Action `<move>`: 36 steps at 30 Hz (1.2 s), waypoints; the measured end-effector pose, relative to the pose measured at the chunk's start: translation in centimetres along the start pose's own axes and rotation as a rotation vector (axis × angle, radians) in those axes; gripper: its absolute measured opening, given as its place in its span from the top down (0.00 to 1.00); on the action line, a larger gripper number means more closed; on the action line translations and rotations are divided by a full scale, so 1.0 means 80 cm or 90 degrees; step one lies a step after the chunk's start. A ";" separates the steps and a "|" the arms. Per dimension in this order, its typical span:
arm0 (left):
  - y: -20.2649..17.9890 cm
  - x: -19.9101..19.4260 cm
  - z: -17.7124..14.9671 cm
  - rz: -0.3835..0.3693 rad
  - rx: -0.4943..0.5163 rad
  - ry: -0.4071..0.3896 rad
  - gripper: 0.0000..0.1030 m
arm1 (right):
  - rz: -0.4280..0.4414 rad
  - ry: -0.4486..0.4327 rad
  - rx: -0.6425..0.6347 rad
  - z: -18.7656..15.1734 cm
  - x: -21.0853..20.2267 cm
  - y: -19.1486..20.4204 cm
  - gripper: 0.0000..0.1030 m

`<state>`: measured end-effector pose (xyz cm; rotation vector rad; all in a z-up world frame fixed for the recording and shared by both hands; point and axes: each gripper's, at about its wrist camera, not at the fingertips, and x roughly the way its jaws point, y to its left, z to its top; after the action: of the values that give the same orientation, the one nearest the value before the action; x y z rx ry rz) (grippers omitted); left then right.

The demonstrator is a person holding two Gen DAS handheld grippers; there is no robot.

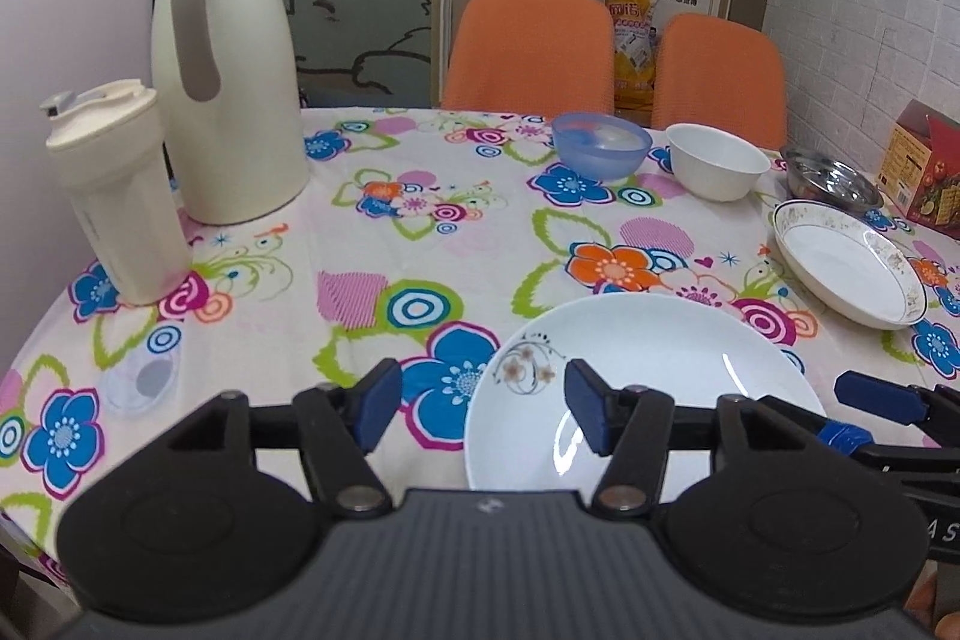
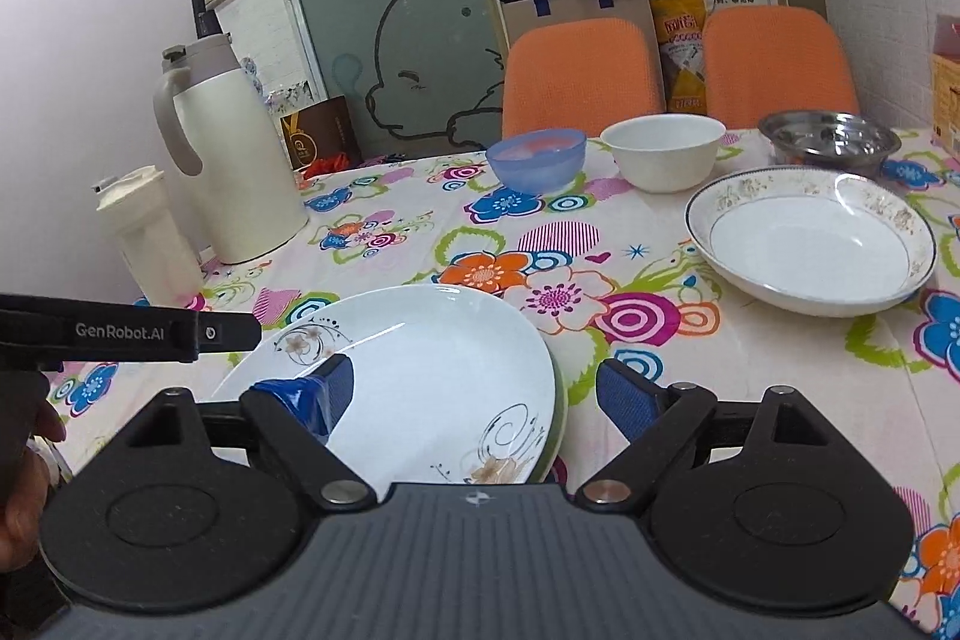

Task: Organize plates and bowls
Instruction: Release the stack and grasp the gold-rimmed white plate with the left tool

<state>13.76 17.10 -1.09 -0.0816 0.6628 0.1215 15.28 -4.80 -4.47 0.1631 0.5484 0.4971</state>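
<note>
Glossy round white plate (image 1: 648,370) lies low in frame on the floral cloth (image 1: 360,280). Left gripper (image 1: 480,403) gapes, straddling its rim; right gripper (image 2: 474,400) gapes likewise, empty

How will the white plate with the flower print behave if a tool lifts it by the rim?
The flower-print plate looks glazed and glossy, so probably slippery. It seems like stiff ceramic, likely fragile if dropped. Held by one edge, it may tilt.

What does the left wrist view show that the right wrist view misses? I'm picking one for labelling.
Only the left wrist view shows the front of the red box. Only the right shows the brown gift bag behind the jug and a green rim under the flowered plate. Both share the blue bowl, white bowl and metal dish.
</note>
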 end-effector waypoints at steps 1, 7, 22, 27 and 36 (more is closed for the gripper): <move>-0.004 0.001 0.000 -0.007 0.002 0.003 0.42 | -0.002 0.001 0.007 0.000 -0.001 -0.003 0.27; -0.037 0.008 0.006 -0.034 0.026 0.013 0.38 | -0.020 -0.004 0.042 0.005 -0.010 -0.031 0.26; -0.112 0.053 0.048 -0.135 0.013 0.044 0.35 | -0.161 0.001 0.235 0.024 -0.055 -0.181 0.26; -0.151 0.079 0.071 -0.125 0.044 0.056 0.35 | -0.175 0.017 0.226 0.034 -0.053 -0.210 0.26; -0.230 0.134 0.100 -0.116 0.115 0.102 0.35 | -0.183 0.036 0.129 0.067 -0.027 -0.225 0.26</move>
<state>29.56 0.69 -0.80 0.0222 0.8205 -0.1208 23.88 -21.60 -3.98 0.2595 0.6649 0.1669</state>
